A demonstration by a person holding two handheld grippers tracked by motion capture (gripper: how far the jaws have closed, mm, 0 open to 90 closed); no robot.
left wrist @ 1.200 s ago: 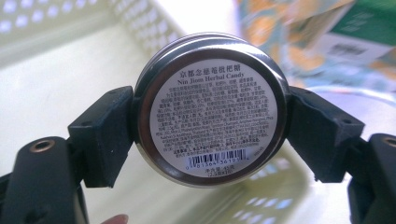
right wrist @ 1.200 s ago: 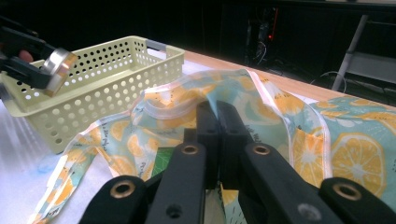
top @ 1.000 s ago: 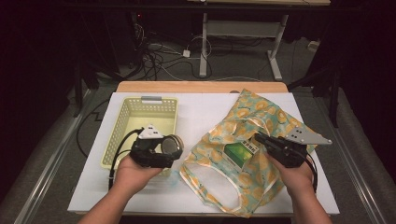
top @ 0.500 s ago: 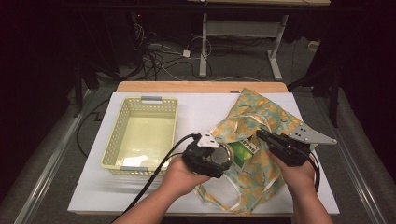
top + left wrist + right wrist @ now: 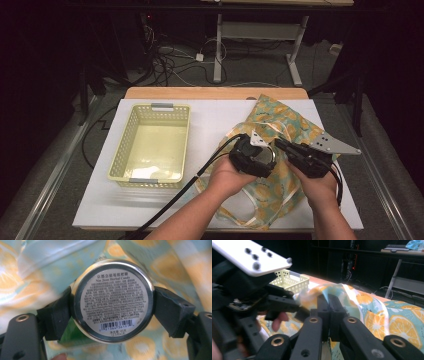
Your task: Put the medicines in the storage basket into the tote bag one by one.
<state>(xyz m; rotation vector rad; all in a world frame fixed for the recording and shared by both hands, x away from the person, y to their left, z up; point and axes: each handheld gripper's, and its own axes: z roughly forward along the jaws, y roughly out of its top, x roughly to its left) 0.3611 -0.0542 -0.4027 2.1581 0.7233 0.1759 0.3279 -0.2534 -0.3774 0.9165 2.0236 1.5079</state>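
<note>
Right of centre in the high view, the orange-print bag (image 5: 280, 125) lies on my table (image 5: 210, 115). My right gripper (image 5: 328, 305) pinches its edge, jaws fully closed. My left gripper (image 5: 112, 301) clamps a round candy tin (image 5: 112, 300) over the bag.

black gripper (image 5: 256, 156) bodies with brass-ringed screw holes, grey perforated plate (image 5: 334, 145), trailing black cables.

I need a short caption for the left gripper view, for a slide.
Left gripper clamps a round candy tin above the orange-print bag.
</note>
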